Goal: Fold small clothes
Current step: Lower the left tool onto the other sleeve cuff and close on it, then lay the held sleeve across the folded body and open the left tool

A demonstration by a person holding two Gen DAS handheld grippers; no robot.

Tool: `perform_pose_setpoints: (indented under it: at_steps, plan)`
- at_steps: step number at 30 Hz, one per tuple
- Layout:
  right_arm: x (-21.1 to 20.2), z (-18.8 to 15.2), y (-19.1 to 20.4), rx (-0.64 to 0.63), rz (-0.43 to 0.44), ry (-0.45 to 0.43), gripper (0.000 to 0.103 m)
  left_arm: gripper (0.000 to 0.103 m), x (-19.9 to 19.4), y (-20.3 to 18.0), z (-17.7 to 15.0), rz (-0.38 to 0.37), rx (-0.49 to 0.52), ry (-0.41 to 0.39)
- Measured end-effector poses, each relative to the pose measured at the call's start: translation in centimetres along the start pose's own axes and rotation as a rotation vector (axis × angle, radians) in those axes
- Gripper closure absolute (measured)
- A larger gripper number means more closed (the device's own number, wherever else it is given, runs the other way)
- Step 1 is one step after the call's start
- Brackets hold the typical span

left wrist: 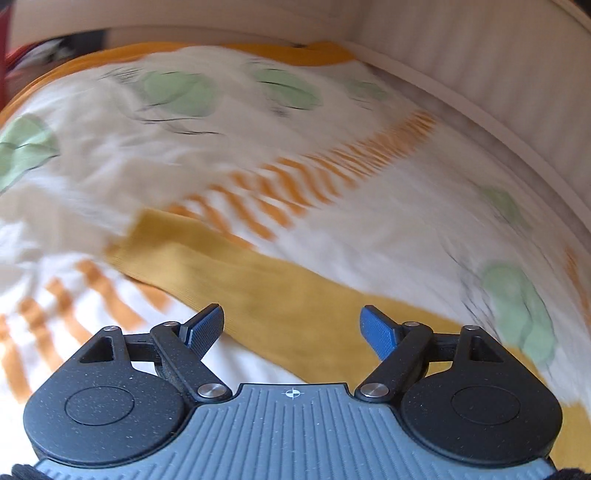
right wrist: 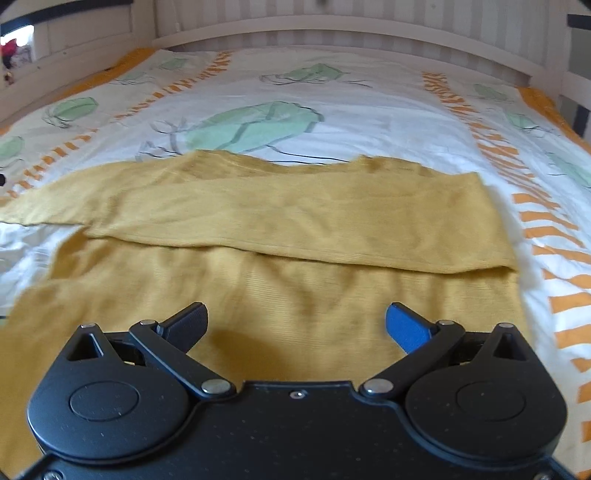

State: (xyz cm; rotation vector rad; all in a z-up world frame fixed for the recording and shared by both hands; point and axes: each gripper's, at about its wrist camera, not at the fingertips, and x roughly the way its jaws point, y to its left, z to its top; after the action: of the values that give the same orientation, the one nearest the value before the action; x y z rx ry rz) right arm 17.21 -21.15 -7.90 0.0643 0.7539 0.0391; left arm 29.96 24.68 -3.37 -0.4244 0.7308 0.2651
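A mustard-yellow garment (right wrist: 280, 225) lies flat on a white bed sheet (right wrist: 369, 110) printed with green leaves and orange dashes. Its far part is folded over toward me, with the fold's edge running across the middle. My right gripper (right wrist: 297, 325) is open and empty just above the garment's near part. My left gripper (left wrist: 291, 328) is open and empty above a strip of the same garment (left wrist: 229, 273) that runs diagonally across the blurred left wrist view.
A white slatted bed rail (right wrist: 332, 33) borders the far side of the bed and another rail (left wrist: 498, 74) curves along the right in the left wrist view. An orange blanket edge (left wrist: 110, 55) shows beyond the sheet.
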Motion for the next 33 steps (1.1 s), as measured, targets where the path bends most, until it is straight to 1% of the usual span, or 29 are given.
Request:
perform_pose_setpoints:
  at_steps: [2,4,7,8,10,13,16,21,22,23,25,28,29,31,33]
  plan:
    - [-0.4,0.7,1.1,-0.005,0.037,-0.012,0.001,0.023,0.3,2.1,1.0,0.032,-0.061,0.008]
    - [-0.8,1.4,2.3,-0.011,0.079,-0.025,0.001,0.023,0.7,4.6,1.3,0.053,-0.145,0.026]
    - [-1.4,2.3,4.0,-0.022,0.143,-0.047,0.001,0.023,1.8,8.2,1.0,0.050,-0.316,0.075]
    - [-1.5,2.6,4.6,-0.025,0.164,-0.055,0.001,0.024,2.2,9.2,0.9,0.037,-0.363,0.091]
    - [-1.7,2.9,5.5,-0.031,0.199,-0.067,0.001,0.024,3.1,10.5,0.9,0.012,-0.421,0.101]
    - [-1.8,3.2,6.7,-0.031,0.238,-0.071,0.001,0.024,3.8,10.9,1.3,-0.008,-0.437,0.081]
    - [-1.5,3.2,7.2,-0.026,0.264,-0.063,0.001,0.024,4.9,10.8,1.8,-0.025,-0.402,0.070]
    - [-0.9,3.0,7.6,-0.033,0.278,-0.041,0.001,0.025,6.1,10.3,1.7,-0.060,-0.351,0.012]
    - [-0.7,2.9,7.6,-0.036,0.278,-0.035,0.001,0.040,6.2,10.2,1.7,-0.064,-0.341,0.000]
    - [-0.6,2.9,7.6,-0.037,0.277,-0.029,0.001,0.066,6.3,10.2,1.7,-0.066,-0.336,-0.003]
    - [-0.5,2.7,7.3,-0.028,0.276,-0.025,0.001,0.089,6.4,10.3,1.6,-0.067,-0.351,0.000]
    - [-0.4,2.5,6.4,0.002,0.273,-0.021,0.001,0.096,5.6,10.5,1.8,-0.121,-0.392,-0.025]
    - [-0.4,2.4,6.0,0.012,0.267,-0.017,0.001,0.096,5.0,10.1,2.0,-0.141,-0.388,-0.038]
    - [-0.2,2.3,5.1,0.031,0.250,-0.006,0.001,0.096,3.6,8.8,2.5,-0.172,-0.353,-0.073]
    - [-0.2,2.0,4.0,0.045,0.229,0.003,0.001,0.096,2.0,6.8,2.9,-0.203,-0.294,-0.104]
